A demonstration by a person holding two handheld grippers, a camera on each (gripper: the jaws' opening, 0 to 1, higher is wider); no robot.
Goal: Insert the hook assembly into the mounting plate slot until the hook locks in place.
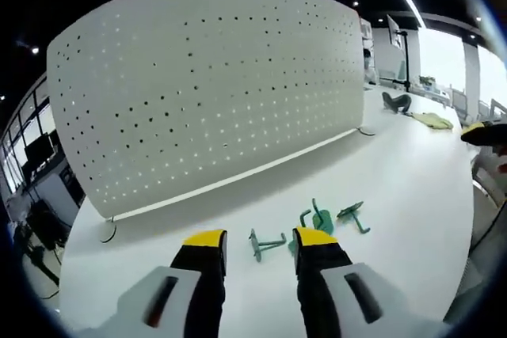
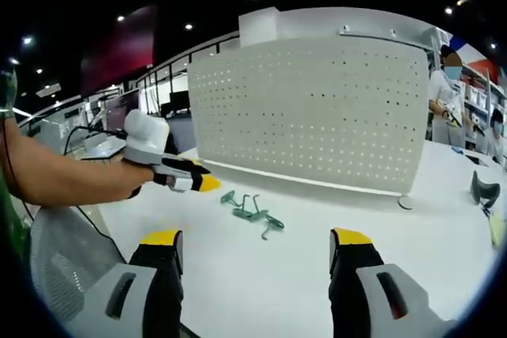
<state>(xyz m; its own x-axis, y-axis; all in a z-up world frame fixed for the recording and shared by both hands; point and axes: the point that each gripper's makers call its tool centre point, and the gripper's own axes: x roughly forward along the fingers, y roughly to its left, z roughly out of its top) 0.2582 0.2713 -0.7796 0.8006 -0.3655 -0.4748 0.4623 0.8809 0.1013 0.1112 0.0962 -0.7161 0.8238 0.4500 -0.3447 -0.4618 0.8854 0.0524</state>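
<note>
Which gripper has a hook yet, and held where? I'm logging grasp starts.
Neither: left gripper and right gripper stand open, jaws empty; the green hooks lie loose on the table.

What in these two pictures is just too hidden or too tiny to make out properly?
- Green hooks, left gripper view: the left gripper covers part of one hook; the tangle hides their exact count.
- Same hooks, right gripper view: too small to separate.
- Pegboard: its holes are too small to show their shape.
- Left gripper in the right gripper view: seen side-on, so the jaw gap is unclear there.
- White table: front edge cut off by the frame.
</note>
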